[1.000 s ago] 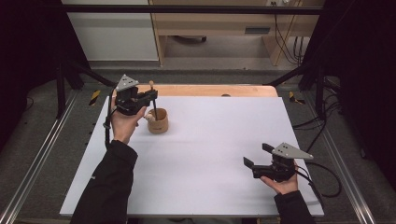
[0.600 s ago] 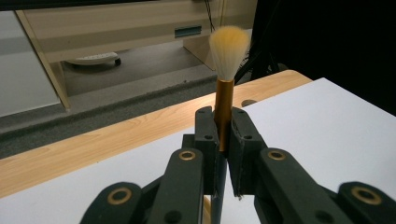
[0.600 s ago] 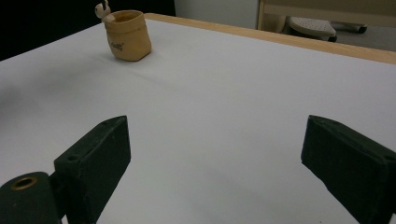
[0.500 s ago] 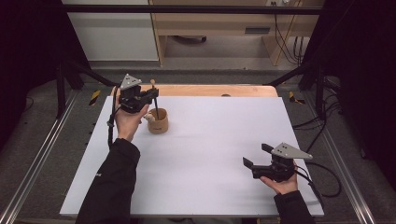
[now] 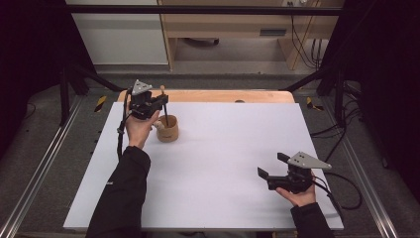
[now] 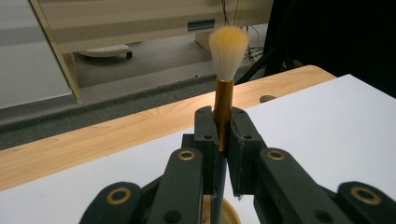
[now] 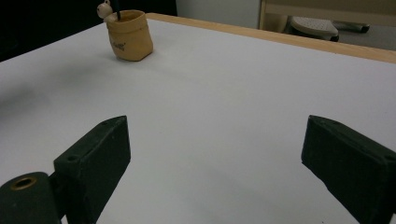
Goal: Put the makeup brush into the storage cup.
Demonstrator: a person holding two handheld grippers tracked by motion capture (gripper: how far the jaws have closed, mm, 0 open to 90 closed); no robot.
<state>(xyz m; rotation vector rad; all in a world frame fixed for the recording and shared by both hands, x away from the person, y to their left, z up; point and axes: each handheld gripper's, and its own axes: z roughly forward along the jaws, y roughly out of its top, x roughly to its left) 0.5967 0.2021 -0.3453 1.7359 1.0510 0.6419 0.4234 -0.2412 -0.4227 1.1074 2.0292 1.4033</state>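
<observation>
Had my left claw [image 6: 219,140] clamped tight on the brush [image 6: 223,102], handle upright and its lower end down in the little wooden cup [image 5: 167,130]. Right claw [image 5: 273,166] sat wide open, holding nothing. Honestly figured one sideways tug could tip that cup over.

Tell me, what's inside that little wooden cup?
The brush, bristles up, stands in the cup, clamped by the left gripper. The cup's wall hides its lower end and anything else inside.

The brush [image 6: 223,100] handle's lower end is hidden inside the cup [image 5: 167,130].
</observation>
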